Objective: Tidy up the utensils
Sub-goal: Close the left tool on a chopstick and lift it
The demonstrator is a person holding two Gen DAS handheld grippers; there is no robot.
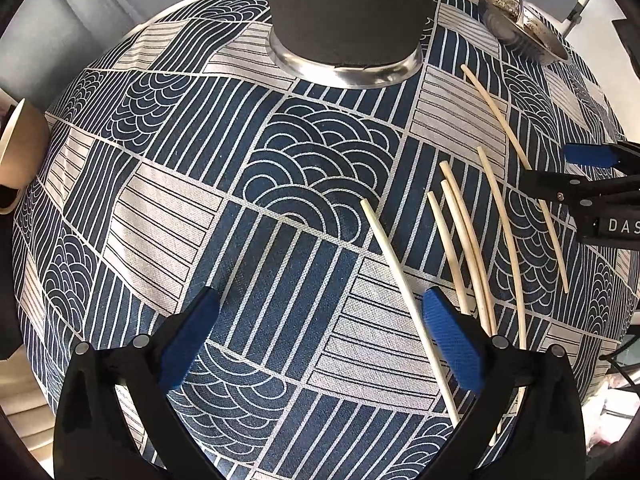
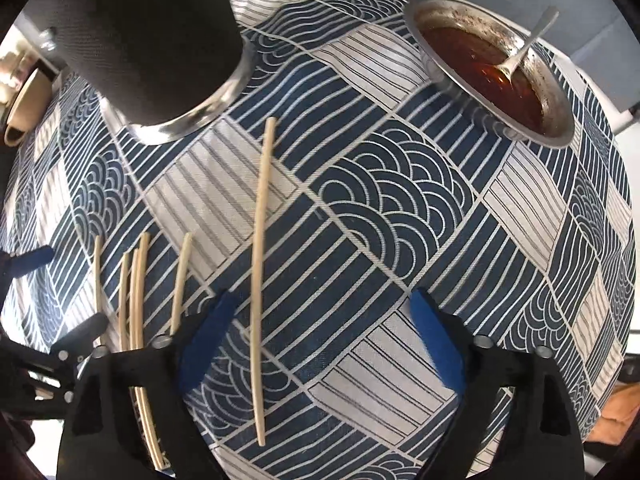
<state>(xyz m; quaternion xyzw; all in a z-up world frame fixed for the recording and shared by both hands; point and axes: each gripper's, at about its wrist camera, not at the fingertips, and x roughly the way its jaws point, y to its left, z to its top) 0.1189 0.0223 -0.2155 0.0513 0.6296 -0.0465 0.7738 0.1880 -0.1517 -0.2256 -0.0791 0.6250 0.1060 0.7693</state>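
Note:
Several pale chopsticks lie on the blue patterned tablecloth. In the left wrist view my left gripper (image 1: 320, 336) is open and empty, with one chopstick (image 1: 404, 284) lying beside its right finger and a cluster of chopsticks (image 1: 468, 236) further right. My right gripper (image 2: 320, 340) is open and empty, low over a single long chopstick (image 2: 260, 264) that lies between its fingers, nearer the left one. A dark cylindrical holder with a metal base (image 1: 348, 20) stands at the back; it also shows in the right wrist view (image 2: 156, 40).
A metal bowl of red sauce (image 2: 492, 64) with a spoon (image 2: 524, 44) sits at the back right. A beige cup (image 1: 20, 156) stands at the table's left edge. The right gripper's fingers (image 1: 592, 184) show at the right of the left wrist view.

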